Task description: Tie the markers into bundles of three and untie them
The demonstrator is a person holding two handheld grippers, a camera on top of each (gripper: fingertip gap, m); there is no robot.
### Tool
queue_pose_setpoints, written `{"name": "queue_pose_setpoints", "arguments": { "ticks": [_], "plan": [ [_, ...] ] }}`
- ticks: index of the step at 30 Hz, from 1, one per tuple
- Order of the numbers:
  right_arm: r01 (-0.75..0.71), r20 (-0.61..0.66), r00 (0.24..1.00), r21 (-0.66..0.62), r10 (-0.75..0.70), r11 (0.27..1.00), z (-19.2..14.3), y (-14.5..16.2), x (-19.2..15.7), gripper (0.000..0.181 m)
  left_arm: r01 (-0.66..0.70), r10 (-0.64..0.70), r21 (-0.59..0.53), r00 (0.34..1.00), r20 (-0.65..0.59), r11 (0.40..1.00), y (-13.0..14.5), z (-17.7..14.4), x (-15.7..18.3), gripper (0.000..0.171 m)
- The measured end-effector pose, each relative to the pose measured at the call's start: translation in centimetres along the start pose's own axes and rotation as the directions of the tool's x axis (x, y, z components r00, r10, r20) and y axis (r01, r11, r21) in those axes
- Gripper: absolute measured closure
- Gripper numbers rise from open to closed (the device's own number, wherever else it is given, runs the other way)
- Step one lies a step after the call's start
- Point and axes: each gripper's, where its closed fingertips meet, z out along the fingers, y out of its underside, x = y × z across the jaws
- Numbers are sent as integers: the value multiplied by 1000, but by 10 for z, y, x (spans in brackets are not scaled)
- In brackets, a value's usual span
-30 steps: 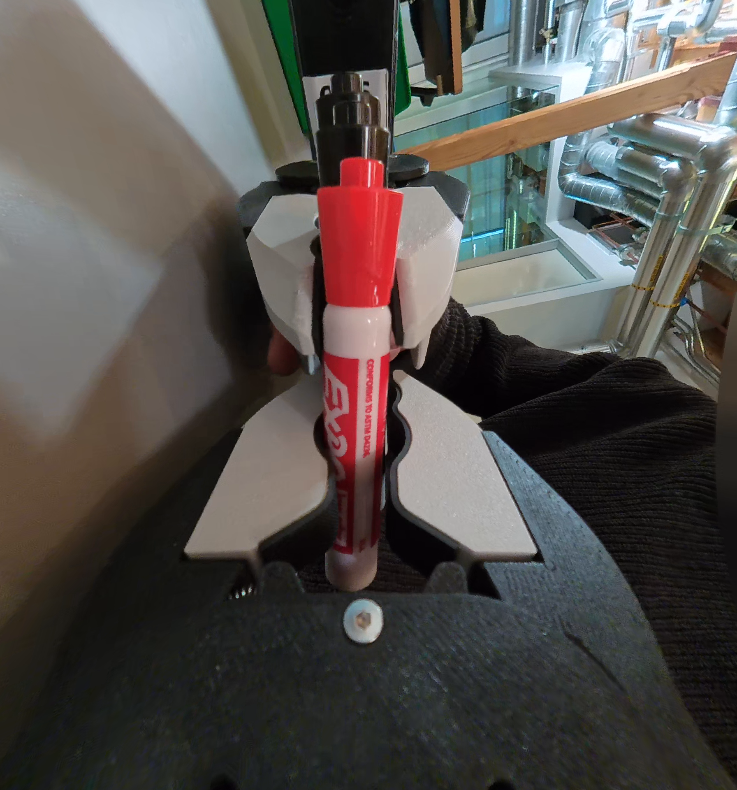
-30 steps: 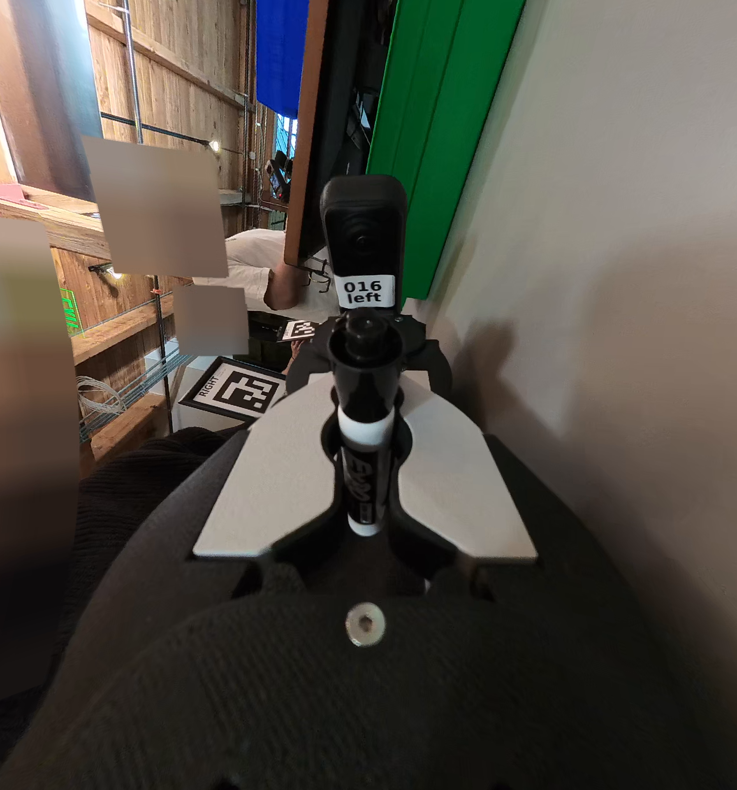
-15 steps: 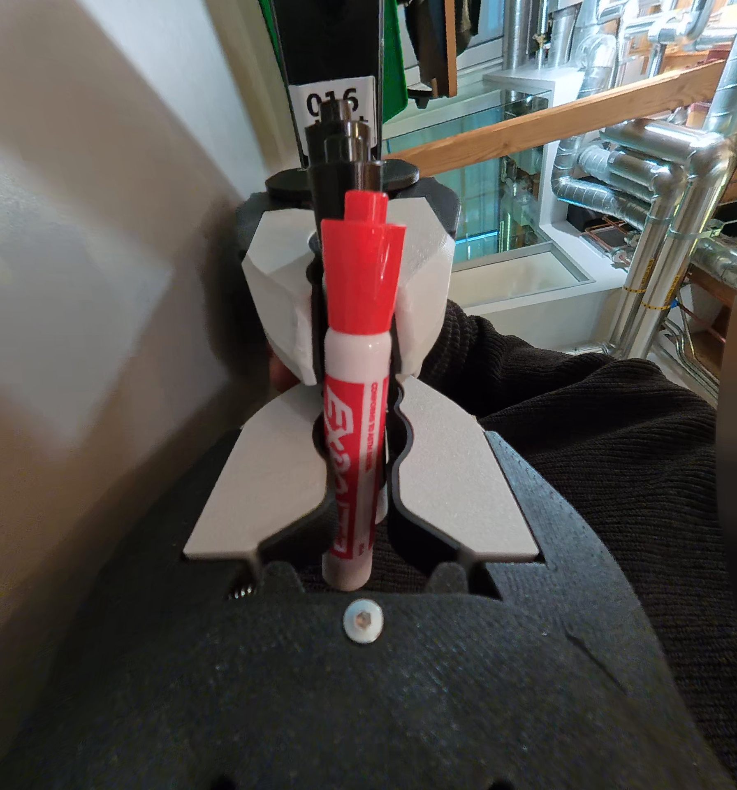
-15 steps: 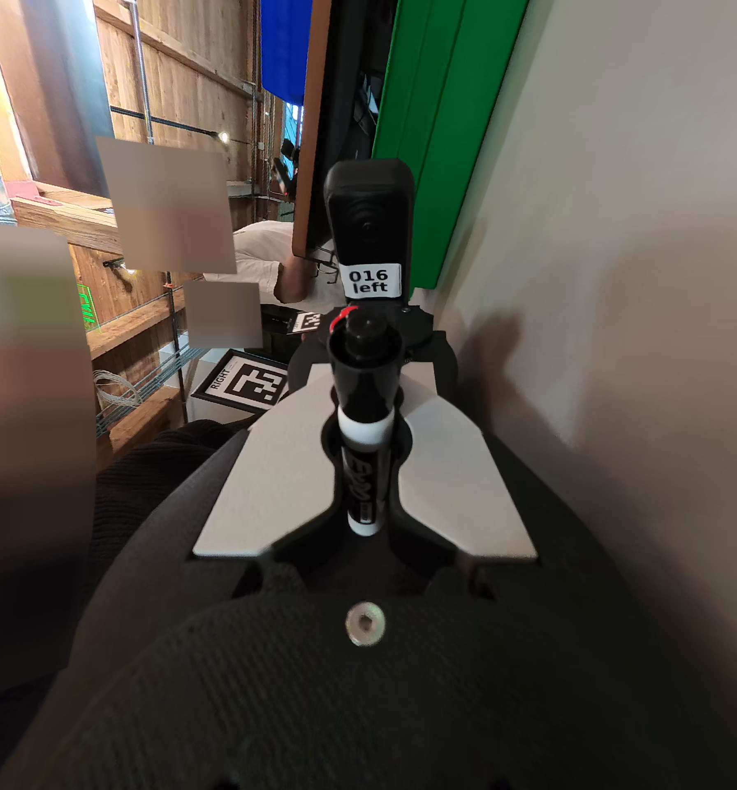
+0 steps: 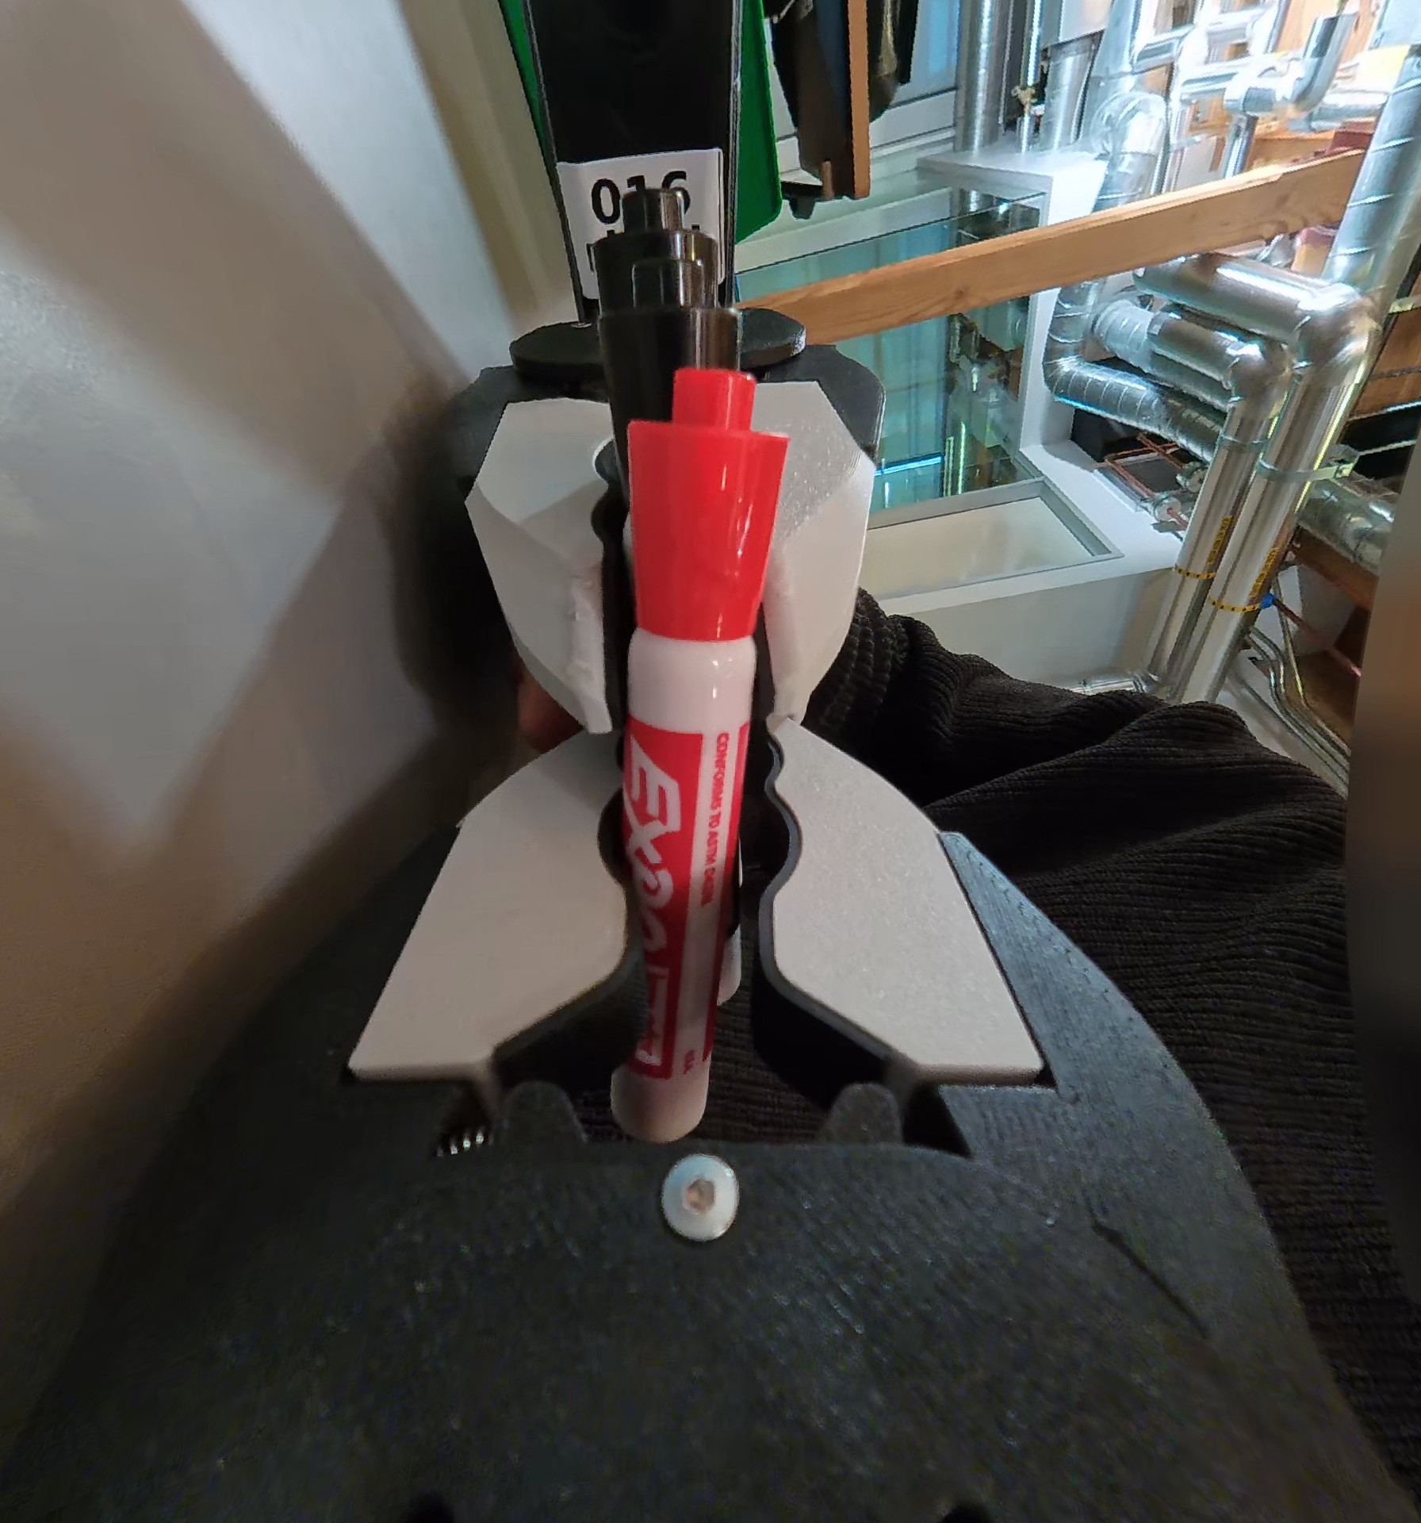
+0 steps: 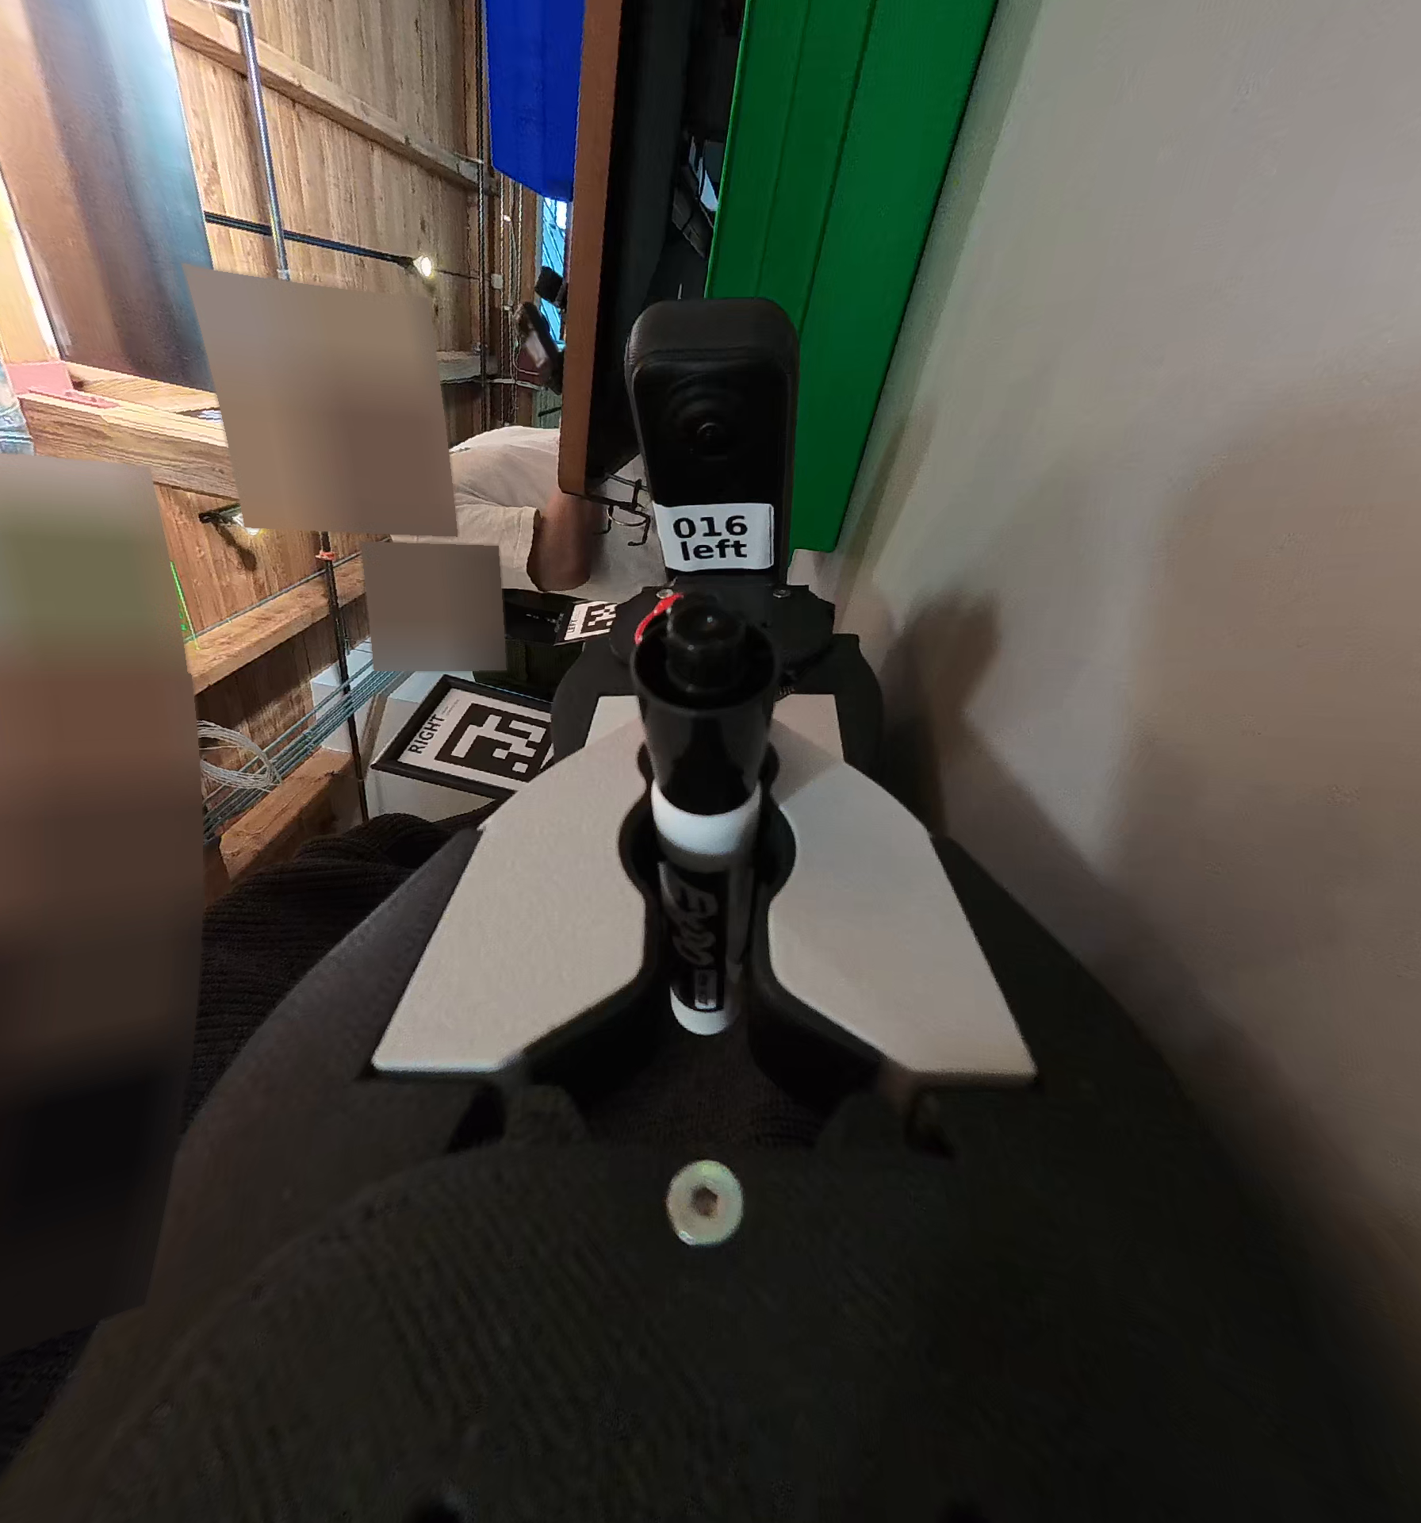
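Observation:
In the left wrist view my left gripper is shut on a red-capped marker that points forward along the fingers. My right gripper faces it nose to nose; its white fingers close around the markers' far ends. A black marker lies just behind the red one. In the right wrist view my right gripper is shut on the black marker. The left gripper shows beyond it. A thin red strand curves by the black cap.
A pale flat surface runs close along one side of both grippers, and it also shows in the right wrist view. A black knit sleeve is beside the fingers. A green panel, a wooden rail and metal pipes are behind. The tips of one gripper are about 6 cm away from the tips of the other.
The two grippers have shifted slightly against each other: the opposite gripper's camera and label now show higher and fuller. Both stay shut on their markers.

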Motion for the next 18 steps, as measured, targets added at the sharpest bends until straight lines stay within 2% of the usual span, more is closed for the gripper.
{"name": "queue_pose_setpoints", "arguments": {
  "ticks": [10,15,18],
  "plan": [
    [-13,5,1000,41,13,999,-5,-7,-1,162,-6,6,-7,999,-33,1000,1,0,7,130],
    [4,-6,1000,53,-3,999,-8,-11,-1,162,-2,2,3,1000,-25,1000,-2,-3,6,133],
    [3,-16,1000,62,-2,998,-9,-13,1,162,4,-4,1,1000,-7,1000,-2,-2,3,141]
  ]
}}
